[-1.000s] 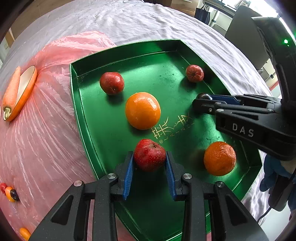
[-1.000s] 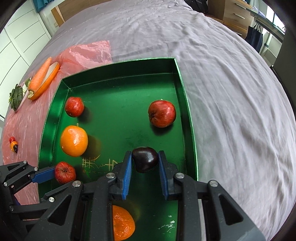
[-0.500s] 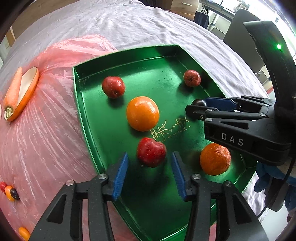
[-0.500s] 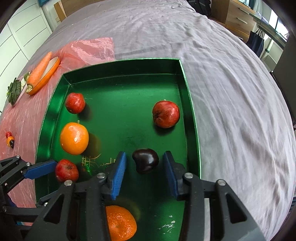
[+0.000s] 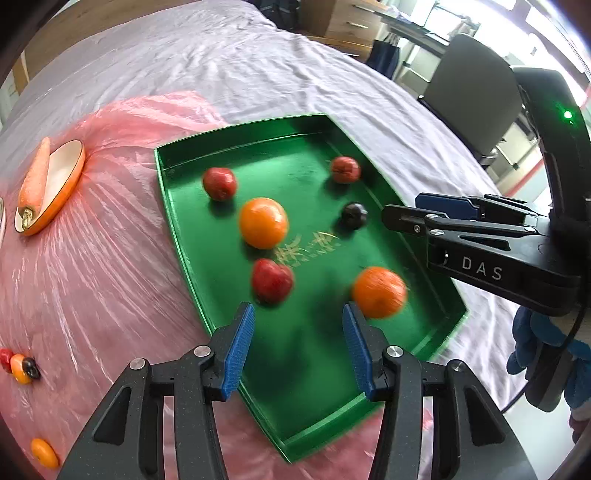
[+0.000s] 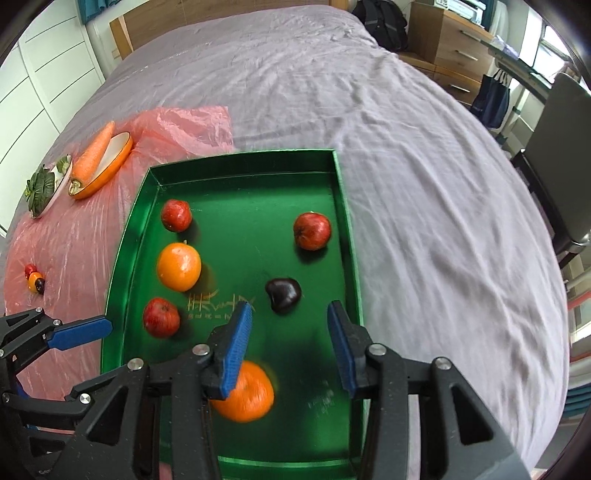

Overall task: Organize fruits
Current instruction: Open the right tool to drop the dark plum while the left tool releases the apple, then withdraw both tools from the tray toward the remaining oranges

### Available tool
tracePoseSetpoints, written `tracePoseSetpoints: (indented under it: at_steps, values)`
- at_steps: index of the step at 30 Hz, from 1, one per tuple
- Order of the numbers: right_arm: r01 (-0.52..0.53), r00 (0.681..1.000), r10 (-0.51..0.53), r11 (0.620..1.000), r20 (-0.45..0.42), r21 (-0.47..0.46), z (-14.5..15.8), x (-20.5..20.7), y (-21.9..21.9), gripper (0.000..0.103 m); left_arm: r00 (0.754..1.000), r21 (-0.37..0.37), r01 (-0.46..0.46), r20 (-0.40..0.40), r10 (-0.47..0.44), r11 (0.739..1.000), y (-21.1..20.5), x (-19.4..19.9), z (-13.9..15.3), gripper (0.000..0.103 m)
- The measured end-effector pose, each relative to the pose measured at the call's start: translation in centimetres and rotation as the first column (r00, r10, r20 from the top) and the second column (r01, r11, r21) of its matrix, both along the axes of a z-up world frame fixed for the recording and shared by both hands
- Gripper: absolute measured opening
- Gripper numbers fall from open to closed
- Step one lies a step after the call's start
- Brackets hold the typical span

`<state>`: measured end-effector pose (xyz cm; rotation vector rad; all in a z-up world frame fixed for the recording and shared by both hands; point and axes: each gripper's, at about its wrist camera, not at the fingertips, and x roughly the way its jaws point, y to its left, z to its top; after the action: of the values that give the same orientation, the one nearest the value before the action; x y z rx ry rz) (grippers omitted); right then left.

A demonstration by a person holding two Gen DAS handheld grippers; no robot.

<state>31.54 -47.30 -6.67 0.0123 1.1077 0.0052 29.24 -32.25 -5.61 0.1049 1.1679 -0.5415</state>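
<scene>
place: home bedroom | landmark: bed [image 6: 369, 122] under a wrinkled grey sheet | behind its head end: wooden headboard [image 6: 221, 18] | left of bed: white panelled wardrobe doors [image 6: 40, 85] | right of bed: wooden drawer unit [image 6: 450, 40], backpack [image 6: 384, 22], grey chair [image 6: 561, 144]

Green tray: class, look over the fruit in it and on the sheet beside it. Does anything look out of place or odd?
In the green tray nothing is spilled or damaged. The odd ones are outside it: three small fruits and a small orange one lie on the pink plastic sheet, and a carrot lies tilted across the orange dish.
</scene>
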Motion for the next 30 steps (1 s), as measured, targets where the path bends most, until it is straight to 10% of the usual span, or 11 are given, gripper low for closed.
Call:
tracePoseSetpoints:
  at_steps: [17,30]
  values:
    - [0.082,0.991,-0.086,0.996,-0.107,-0.036,1.1,-8.7,-1.3,0.083,0.979,0.001,0.203,-0.004,-0.203,0.979,-0.1,-8.3,1.8,0.044]
    - [0.088,0.972,-0.085,0.996,-0.220,0.004,-0.3,-14.7,1.2,0.083,0.983,0.006,0.182,-0.020,-0.182,0.983,3.7,-10.5,1.8,0.044]
